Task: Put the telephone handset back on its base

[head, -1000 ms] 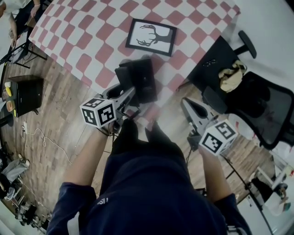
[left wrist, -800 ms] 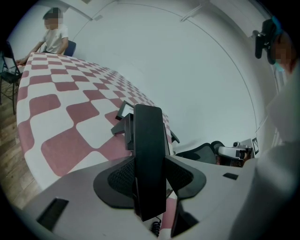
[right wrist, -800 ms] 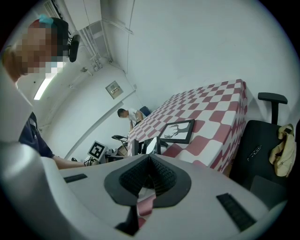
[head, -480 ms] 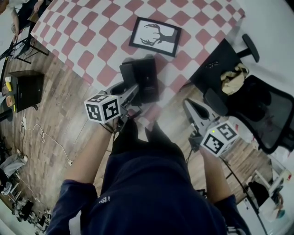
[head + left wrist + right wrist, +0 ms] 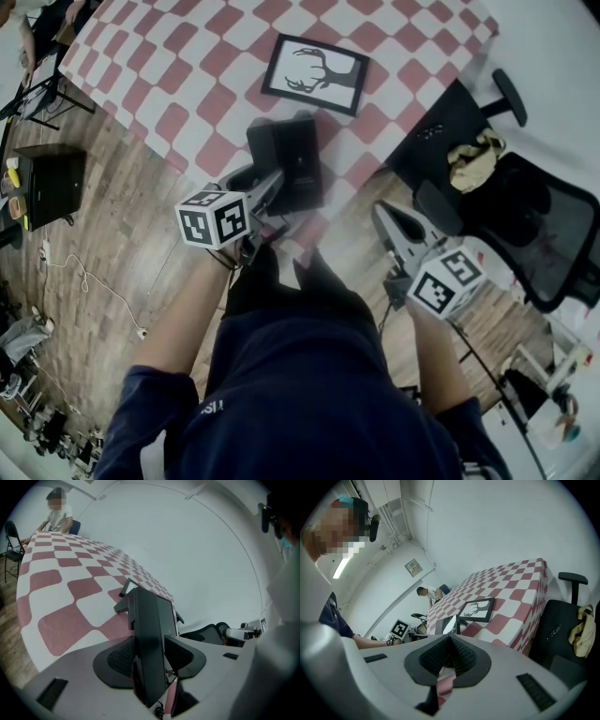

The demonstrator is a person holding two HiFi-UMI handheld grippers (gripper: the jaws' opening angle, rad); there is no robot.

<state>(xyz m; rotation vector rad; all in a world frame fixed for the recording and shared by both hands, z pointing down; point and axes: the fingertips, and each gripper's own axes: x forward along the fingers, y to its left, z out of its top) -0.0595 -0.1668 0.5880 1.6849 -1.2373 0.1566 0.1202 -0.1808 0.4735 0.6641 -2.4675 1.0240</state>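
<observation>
A red-and-white checked worktop [image 5: 178, 94] spreads ahead of both sets of jaws. The left gripper [image 5: 152, 657] has its jaws clenched on the black handset [image 5: 147, 616]. The right gripper [image 5: 449, 644] has its jaws pressed together, nothing between them.

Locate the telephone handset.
The telephone handset is clamped in the left gripper; in head view, that is at the near edge of the checkered table, just short of the framed deer picture.
</observation>
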